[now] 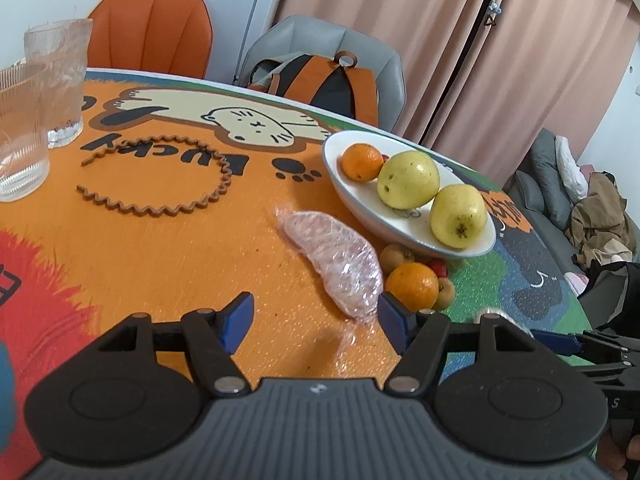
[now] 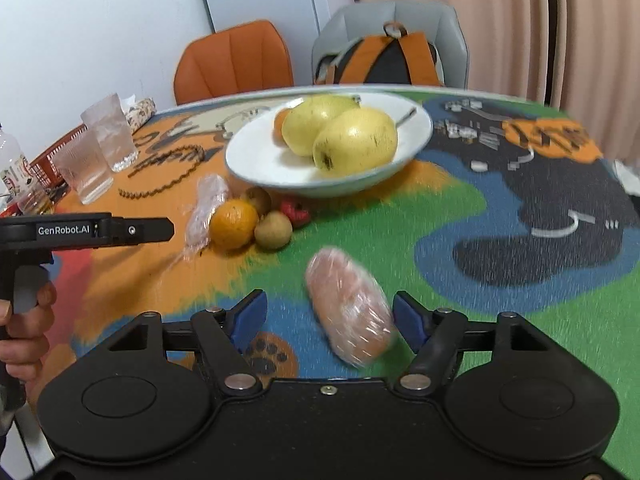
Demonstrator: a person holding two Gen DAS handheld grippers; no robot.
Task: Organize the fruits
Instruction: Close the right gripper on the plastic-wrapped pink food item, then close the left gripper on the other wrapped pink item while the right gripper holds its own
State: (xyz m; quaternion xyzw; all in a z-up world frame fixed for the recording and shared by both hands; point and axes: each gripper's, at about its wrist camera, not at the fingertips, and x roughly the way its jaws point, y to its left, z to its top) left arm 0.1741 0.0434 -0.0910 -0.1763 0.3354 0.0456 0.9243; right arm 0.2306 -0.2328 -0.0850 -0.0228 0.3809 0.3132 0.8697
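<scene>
A white bowl (image 1: pixel 352 196) (image 2: pixel 256 160) holds two yellow pears (image 1: pixel 408 180) (image 2: pixel 352 140) and an orange (image 1: pixel 360 160). In front of it on the table lie another orange (image 1: pixel 412 284) (image 2: pixel 232 224), small brown fruits (image 2: pixel 274 230), a red fruit (image 2: pixel 296 212) and a plastic-wrapped pomelo wedge (image 1: pixel 336 264) (image 2: pixel 204 208). My left gripper (image 1: pixel 316 320) is open, its right finger beside that wedge's near end. My right gripper (image 2: pixel 328 316) is open around a second wrapped wedge (image 2: pixel 348 308) that lies on the table between the fingers, near the right one.
Two ribbed glasses (image 1: pixel 24 120) (image 2: pixel 100 148) and a brown scalloped ring (image 1: pixel 160 184) lie at the left of the cartoon tablecloth. An orange chair (image 1: pixel 152 36) and a grey chair with a backpack (image 1: pixel 320 80) stand behind the table. A sofa (image 1: pixel 560 200) is at right.
</scene>
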